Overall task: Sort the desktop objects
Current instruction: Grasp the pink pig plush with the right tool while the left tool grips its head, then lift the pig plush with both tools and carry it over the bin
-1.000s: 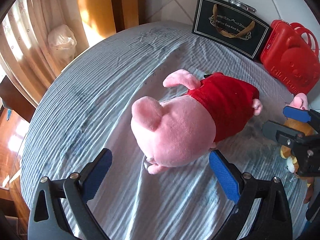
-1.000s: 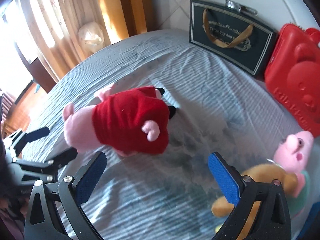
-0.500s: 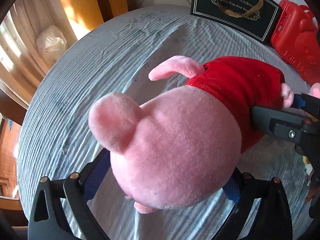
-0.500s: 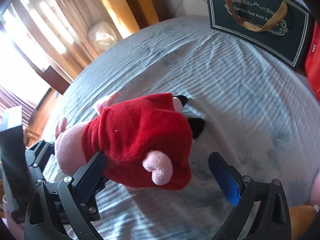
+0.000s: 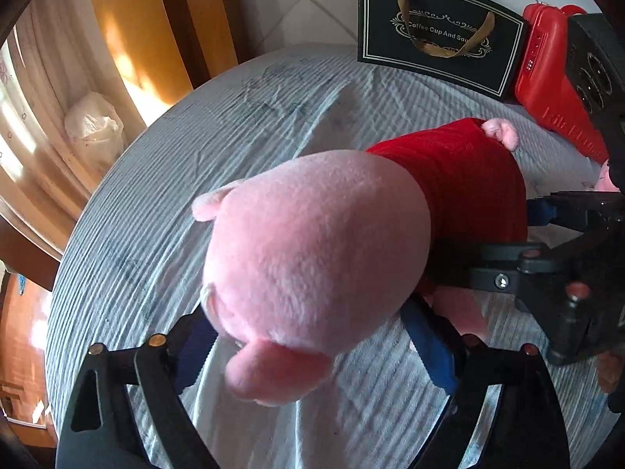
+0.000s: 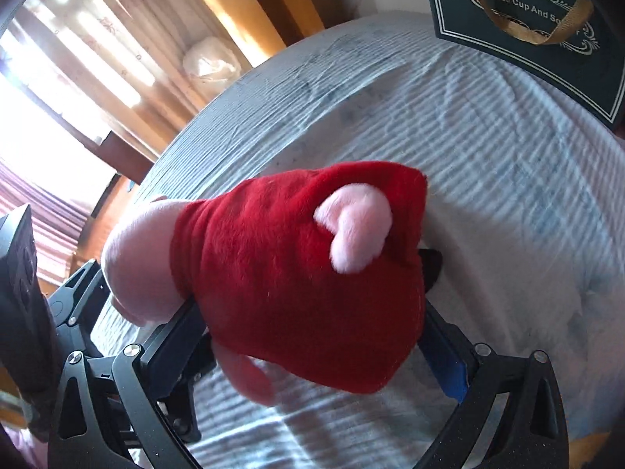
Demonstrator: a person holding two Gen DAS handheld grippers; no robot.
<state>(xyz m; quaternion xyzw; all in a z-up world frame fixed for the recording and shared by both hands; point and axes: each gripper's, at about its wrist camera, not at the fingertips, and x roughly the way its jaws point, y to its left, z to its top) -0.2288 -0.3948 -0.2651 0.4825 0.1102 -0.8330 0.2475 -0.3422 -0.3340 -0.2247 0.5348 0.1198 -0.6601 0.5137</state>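
Closing both grippers, left [image 5: 308, 348] round the pig's [image 5: 312, 250] head, right [image 6: 312, 336] round its red tummy, to lift it

Plush pig [image 5: 312, 258]: face hidden, turned down. Dark gift bag [image 6: 547, 27]: lettering cut off at frame's top right. Red case [image 5: 547, 78]: partly hidden.

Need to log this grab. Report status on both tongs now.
Left tongs closing around pig plush head. Right tongs closing around its red dress. Nothing in the way.
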